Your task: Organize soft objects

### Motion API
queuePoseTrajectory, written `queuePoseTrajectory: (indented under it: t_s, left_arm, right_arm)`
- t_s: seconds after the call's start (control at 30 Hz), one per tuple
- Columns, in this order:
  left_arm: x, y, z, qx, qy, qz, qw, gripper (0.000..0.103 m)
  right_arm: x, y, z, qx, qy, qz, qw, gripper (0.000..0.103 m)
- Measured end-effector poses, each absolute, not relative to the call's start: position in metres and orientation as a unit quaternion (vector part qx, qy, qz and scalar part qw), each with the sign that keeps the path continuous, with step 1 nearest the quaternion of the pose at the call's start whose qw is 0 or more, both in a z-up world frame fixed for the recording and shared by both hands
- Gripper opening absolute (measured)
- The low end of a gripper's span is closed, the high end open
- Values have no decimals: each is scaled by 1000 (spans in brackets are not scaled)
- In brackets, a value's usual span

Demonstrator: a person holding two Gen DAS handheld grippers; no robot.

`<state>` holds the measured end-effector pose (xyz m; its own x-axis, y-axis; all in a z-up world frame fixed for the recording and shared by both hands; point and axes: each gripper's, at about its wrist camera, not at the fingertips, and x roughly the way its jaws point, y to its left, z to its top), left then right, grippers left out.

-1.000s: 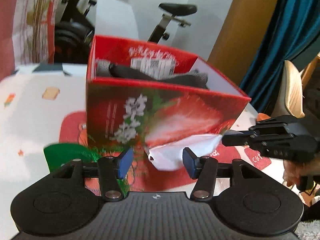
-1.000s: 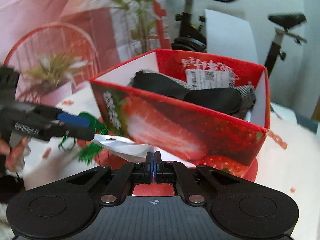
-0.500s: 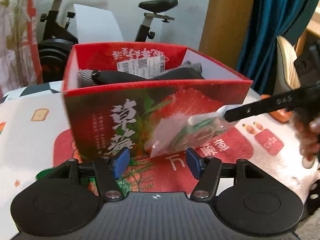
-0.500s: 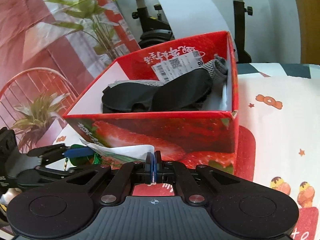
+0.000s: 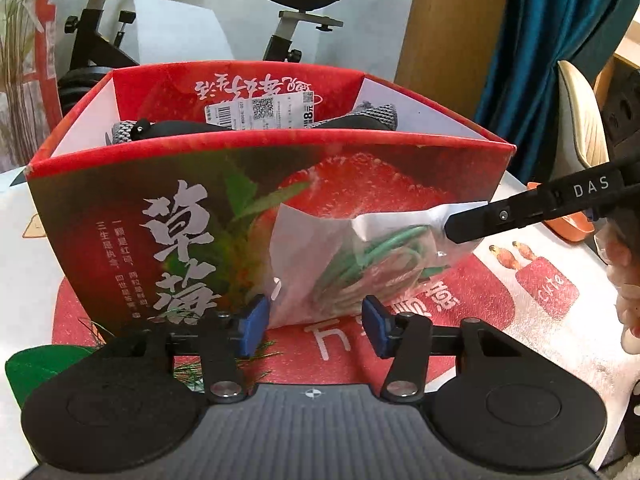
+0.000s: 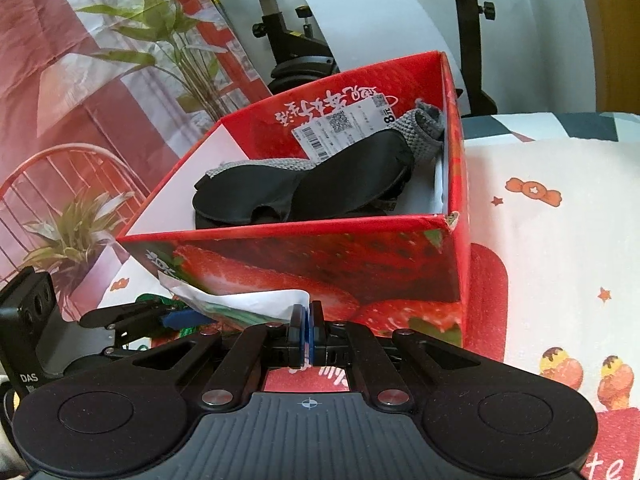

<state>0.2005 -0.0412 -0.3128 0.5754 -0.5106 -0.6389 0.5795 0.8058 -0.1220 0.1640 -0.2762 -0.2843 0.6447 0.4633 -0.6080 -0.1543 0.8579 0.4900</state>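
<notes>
A red strawberry-print box (image 5: 360,184) (image 6: 320,256) stands on the table and holds a black eye mask (image 6: 308,188) with a grey strap (image 6: 424,136) and a white price tag (image 6: 344,128). My right gripper (image 6: 307,334) is shut on a clear plastic bag of green cord (image 5: 360,264) (image 6: 240,300), held in front of the box's near wall. In the left wrist view the right gripper (image 5: 452,228) pinches the bag's top right corner. My left gripper (image 5: 314,324) is open, its blue pads either side of the bag's lower edge.
The table has a white patterned cloth (image 6: 560,240) with a red mat (image 5: 460,312) under the box. Green tinsel (image 5: 36,364) lies at the left. An exercise bike (image 5: 288,20) and a teal curtain (image 5: 540,40) stand behind. A chair (image 5: 580,120) is at right.
The right gripper has lifted the bag higher in front of the box. The left gripper has come closer to the box and now frames the bag's lower edge.
</notes>
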Motion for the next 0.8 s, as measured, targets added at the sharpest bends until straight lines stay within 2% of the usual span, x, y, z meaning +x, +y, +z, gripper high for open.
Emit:
queuePoseTrajectory:
  t_s: [0.07, 0.3, 0.73, 0.8]
  left_arm:
    - [199, -42, -313, 52, 341, -306, 887, 42]
    - [200, -42, -309, 46, 345, -317, 882, 38]
    - [186, -23, -304, -10, 415, -303, 858, 37]
    - [191, -18, -306, -32, 419, -298, 857, 37]
  right_arm:
    - [164, -277, -285, 205, 385, 174, 883, 2]
    - [161, -281, -281, 229, 386, 177, 876, 1]
    - [170, -273, -293, 284, 419, 182, 843, 2]
    - [175, -273, -292, 285, 409, 181, 848, 7]
